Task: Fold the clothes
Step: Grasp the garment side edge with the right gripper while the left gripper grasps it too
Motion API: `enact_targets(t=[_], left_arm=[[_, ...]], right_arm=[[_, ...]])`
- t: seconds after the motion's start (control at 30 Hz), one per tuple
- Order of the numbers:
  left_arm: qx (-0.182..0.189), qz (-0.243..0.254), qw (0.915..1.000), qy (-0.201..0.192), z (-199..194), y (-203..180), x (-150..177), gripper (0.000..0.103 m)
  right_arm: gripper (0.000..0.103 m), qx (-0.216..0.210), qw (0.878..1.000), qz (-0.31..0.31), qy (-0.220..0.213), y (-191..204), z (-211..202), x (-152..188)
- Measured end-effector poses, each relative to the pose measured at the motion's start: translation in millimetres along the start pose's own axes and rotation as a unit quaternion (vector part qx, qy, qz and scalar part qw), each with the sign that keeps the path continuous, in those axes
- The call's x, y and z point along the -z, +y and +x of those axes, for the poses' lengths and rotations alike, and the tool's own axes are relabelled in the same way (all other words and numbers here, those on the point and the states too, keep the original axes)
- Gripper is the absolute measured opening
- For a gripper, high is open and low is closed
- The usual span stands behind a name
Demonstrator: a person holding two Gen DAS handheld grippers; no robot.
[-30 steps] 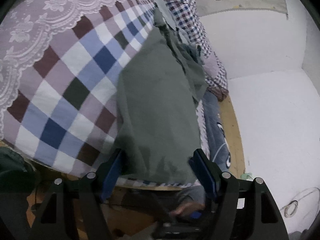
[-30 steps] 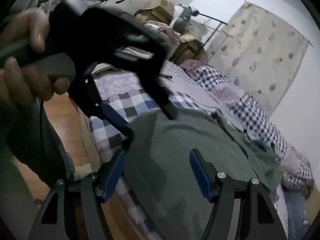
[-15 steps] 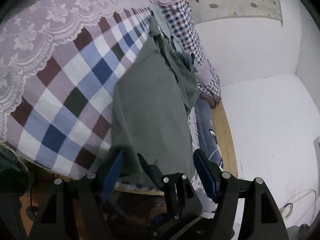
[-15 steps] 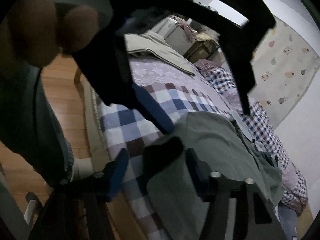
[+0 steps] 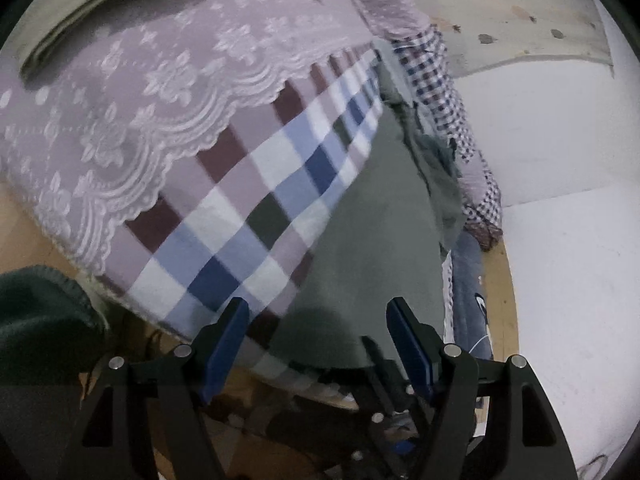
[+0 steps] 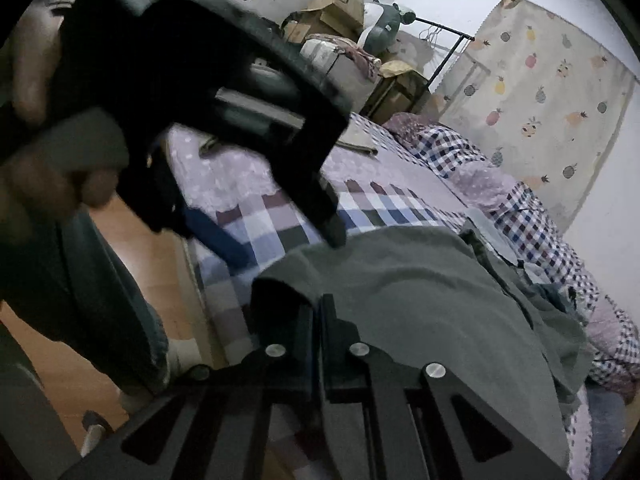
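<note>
My right claw (image 6: 318, 312) pinches the near hem of the grey-green garment (image 6: 420, 292) at the checked bed's (image 5: 224, 216) near edge; my left claw (image 5: 318, 320) hangs spread wide above that hem.

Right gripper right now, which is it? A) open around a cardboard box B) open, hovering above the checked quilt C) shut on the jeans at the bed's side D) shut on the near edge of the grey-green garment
D: in the right wrist view the right gripper has its fingers pressed together on the near corner of the grey-green garment, which lies on the bed.
</note>
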State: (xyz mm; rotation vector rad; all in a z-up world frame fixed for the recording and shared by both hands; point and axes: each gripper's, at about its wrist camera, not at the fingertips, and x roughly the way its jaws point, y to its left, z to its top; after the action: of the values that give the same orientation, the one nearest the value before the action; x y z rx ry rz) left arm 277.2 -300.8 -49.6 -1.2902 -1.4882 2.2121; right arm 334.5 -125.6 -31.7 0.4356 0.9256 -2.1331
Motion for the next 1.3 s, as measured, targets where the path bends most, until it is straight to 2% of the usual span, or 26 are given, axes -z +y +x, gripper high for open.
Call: enact_targets(t=[0.13,0.23,0.27,0.3,0.4,0.43,0.47,0.57,0.63,0.83,0.97,1.0,1.03,1.07,1.1,1.23,1.3], left_arm=[[0.001,0.010,0.9998,0.019,8.9,-1.1,4.3,0.075],[-0.007,0.018,0.9993,0.032,15.8,-1.6,6.0,0.068],[-0.014,0.020,0.9991,0.034,16.1,-0.6,6.8,0.055],[-0.022,0.023,0.9989,0.036,16.0,0.6,7.8,0.038],[-0.033,0.022,0.9986,0.035,12.1,4.3,9.4,0.021],[-0.028,0.019,0.9989,0.033,9.7,5.3,9.4,0.018],[-0.021,0.018,0.9992,0.029,6.8,5.0,9.3,0.011],[0.006,0.014,0.9998,0.015,-0.4,-0.2,8.6,0.010],[0.022,0.008,0.9997,0.011,-3.7,-1.9,8.2,0.008],[0.060,-0.006,0.9981,0.011,-11.8,-1.4,6.9,0.005],[0.077,-0.006,0.9968,0.018,-12.4,-1.4,7.9,0.005],[0.080,-0.005,0.9965,0.022,-10.1,-3.0,8.0,0.005],[0.083,-0.005,0.9962,0.027,-8.2,-3.6,8.3,0.005],[0.084,-0.007,0.9959,0.032,-6.6,-3.5,8.7,0.006],[0.084,-0.010,0.9958,0.035,-5.3,-2.5,8.9,0.006],[0.085,-0.030,0.9954,0.033,-6.9,4.8,7.2,0.006],[0.082,-0.037,0.9956,0.027,-8.9,6.8,7.4,0.011]], right_arm=[[0.002,-0.009,1.000,-0.006,0.003,4.1,-1.0,2.0],[0.002,-0.014,1.000,-0.009,0.005,6.5,-1.9,3.8],[0.002,-0.015,1.000,-0.011,0.005,7.4,-2.2,4.3],[0.002,-0.014,1.000,-0.013,0.005,8.6,-2.5,4.8],[0.004,-0.011,1.000,-0.025,0.006,11.6,-1.2,7.2],[0.012,-0.005,0.999,-0.032,0.007,12.9,-0.3,7.9],[0.028,0.003,0.999,-0.038,0.007,14.2,0.8,8.6],[0.050,0.017,0.999,-0.049,-0.001,18.5,0.9,11.3],[0.056,0.028,0.998,-0.059,-0.005,21.1,1.2,12.6],[0.057,0.058,0.994,-0.095,-0.006,31.5,8.6,17.6],[0.054,0.072,0.992,-0.104,0.001,31.7,16.6,17.9],[0.049,0.071,0.992,-0.101,0.003,30.0,18.3,17.6],[0.031,0.070,0.993,-0.098,0.004,29.6,19.1,17.0],[0.005,0.071,0.993,-0.094,0.005,29.0,19.2,16.3],[0.000,0.072,0.993,-0.090,0.006,26.1,19.8,15.6],[0.001,0.067,0.995,-0.080,-0.004,19.4,15.2,11.4],[0.001,0.063,0.995,-0.077,-0.008,20.1,12.7,10.0]])
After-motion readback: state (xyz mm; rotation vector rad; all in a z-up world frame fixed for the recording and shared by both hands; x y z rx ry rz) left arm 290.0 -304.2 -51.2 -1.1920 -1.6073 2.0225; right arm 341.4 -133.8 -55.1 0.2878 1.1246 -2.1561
